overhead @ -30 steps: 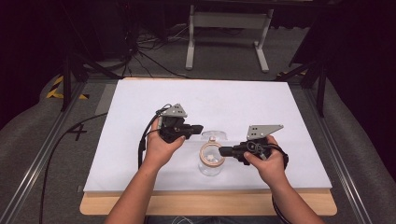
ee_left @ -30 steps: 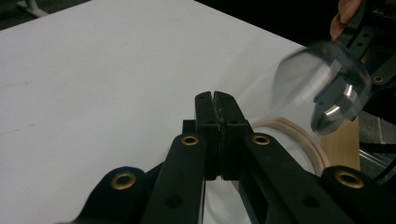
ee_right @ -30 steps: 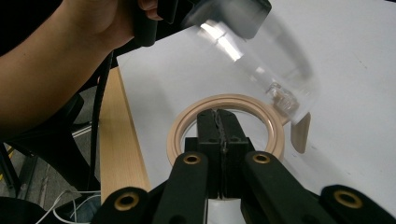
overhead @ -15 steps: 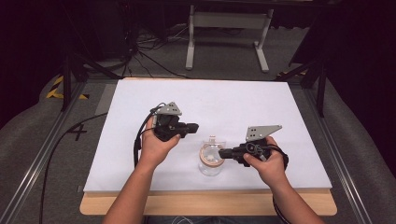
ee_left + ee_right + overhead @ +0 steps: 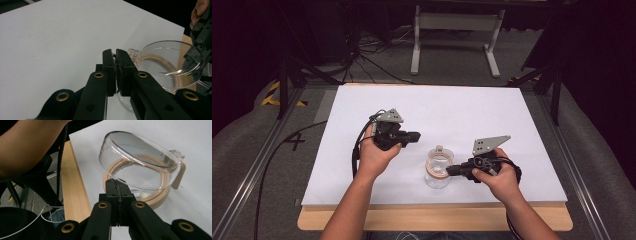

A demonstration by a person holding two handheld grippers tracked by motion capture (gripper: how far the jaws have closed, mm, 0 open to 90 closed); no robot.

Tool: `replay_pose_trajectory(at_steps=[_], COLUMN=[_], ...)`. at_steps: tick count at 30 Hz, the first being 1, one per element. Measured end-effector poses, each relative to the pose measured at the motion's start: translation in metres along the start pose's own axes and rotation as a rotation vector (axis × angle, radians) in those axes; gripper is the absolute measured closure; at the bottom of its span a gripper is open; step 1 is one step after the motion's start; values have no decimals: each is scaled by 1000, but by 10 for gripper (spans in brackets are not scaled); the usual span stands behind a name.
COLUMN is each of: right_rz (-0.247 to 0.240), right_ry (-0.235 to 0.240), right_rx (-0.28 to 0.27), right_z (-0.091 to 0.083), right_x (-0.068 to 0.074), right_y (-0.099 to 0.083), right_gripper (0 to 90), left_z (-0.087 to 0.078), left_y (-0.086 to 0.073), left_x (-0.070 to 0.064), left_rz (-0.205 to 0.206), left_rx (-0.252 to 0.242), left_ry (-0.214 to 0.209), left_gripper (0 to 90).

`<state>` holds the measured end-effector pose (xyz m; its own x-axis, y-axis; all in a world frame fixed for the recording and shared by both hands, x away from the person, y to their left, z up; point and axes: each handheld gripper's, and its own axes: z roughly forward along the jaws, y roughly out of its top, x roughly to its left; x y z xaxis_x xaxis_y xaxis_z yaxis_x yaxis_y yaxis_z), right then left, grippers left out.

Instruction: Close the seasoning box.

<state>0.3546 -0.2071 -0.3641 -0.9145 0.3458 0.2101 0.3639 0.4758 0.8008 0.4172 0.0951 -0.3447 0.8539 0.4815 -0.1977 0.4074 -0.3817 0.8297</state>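
A clear glass jar point(image 5: 438, 172) with a beige sealing ring point(image 5: 160, 195) stands on the white table top near its front edge. Its glass lid point(image 5: 140, 157) is tilted open above the ring. My right gripper point(image 5: 449, 171) reaches the jar from the right. Its jaws are shut, and their tips point(image 5: 115, 181) rest against the lid's lower rim, just above the ring. My left gripper point(image 5: 417, 135) hovers up and to the left of the jar, apart from it. It is shut point(image 5: 115, 52) with nothing between its jaws. The lid point(image 5: 170, 57) also appears in the left gripper view.
A white sheet point(image 5: 462, 115) covers the table, and a bare wooden strip point(image 5: 437, 217) runs along the front edge. Metal rails point(image 5: 267, 150) flank both sides. A white stand point(image 5: 452, 30) and cables lie on the floor beyond the far edge.
My left gripper has drawn back from the jar, moving left and away from it. The right gripper and the jar have stayed in place.
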Motion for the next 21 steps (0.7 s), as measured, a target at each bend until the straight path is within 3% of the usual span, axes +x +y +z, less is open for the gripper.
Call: replay_pose_trajectory(at_steps=[21], right_rz=[33], right_ry=[30], right_rx=[107], right_z=[4], right_x=[2], right_y=[-3], right_gripper=[900], left_z=[4], left_y=[-1], left_x=[0], left_rz=[-1], left_rx=[45], left_ry=[-16], left_gripper=[844])
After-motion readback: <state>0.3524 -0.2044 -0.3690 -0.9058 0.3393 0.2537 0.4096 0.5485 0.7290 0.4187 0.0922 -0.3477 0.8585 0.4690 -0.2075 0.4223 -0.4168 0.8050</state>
